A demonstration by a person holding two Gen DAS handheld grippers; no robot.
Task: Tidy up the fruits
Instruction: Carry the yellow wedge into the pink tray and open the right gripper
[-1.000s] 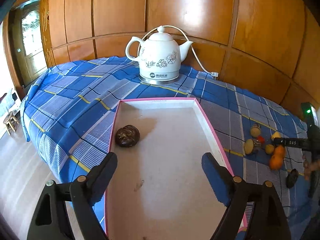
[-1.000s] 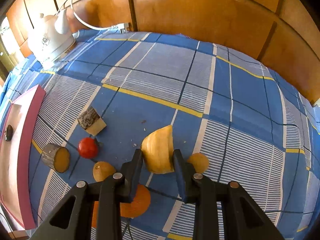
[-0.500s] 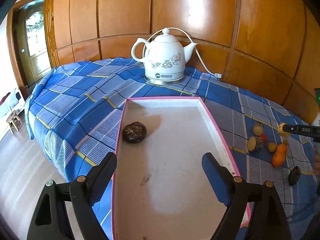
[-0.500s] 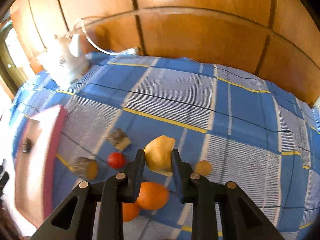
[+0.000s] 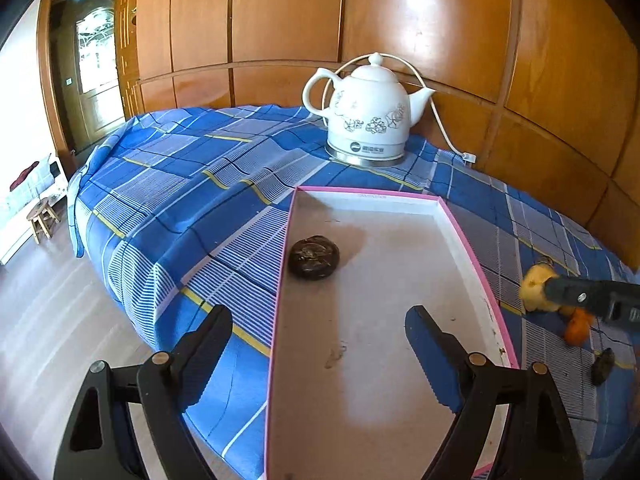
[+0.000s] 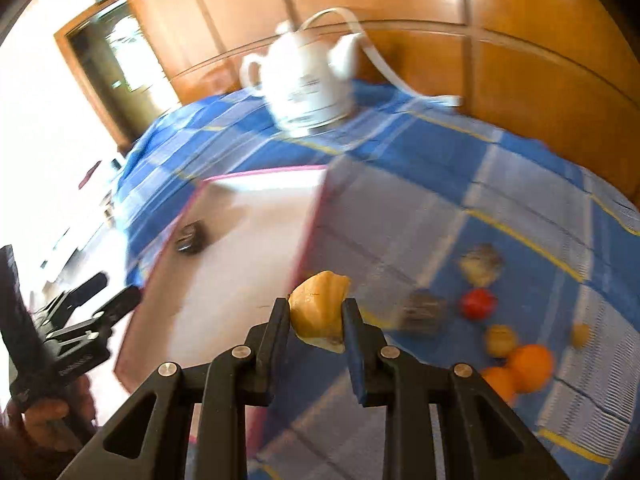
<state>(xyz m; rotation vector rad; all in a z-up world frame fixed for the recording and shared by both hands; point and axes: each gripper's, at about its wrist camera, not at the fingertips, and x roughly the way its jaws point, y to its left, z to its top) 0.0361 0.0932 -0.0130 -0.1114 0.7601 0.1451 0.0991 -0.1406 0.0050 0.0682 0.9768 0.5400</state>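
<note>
My right gripper [image 6: 316, 308] is shut on a yellow fruit piece [image 6: 320, 312] and holds it in the air above the tablecloth, just right of the tray's right rim. The white tray with a pink rim [image 5: 368, 194] holds one dark round fruit [image 5: 314, 258] near its left wall. My left gripper [image 5: 318, 316] stands open over the near part of the tray with nothing between its fingers. From the left wrist view the yellow fruit piece [image 5: 534, 288] shows at the right edge, pinched by a black finger.
Two oranges [image 6: 532, 364], a small red fruit [image 6: 478, 304] and several brown and yellow pieces lie on the blue checked cloth to the tray's right. A white kettle [image 5: 368, 120] with its cord stands behind the tray against the wood wall. The table edge drops to the floor at left.
The right gripper has lifted the yellow piece off the cloth and carried it left towards the tray. The left gripper has shifted a little and stays open.
</note>
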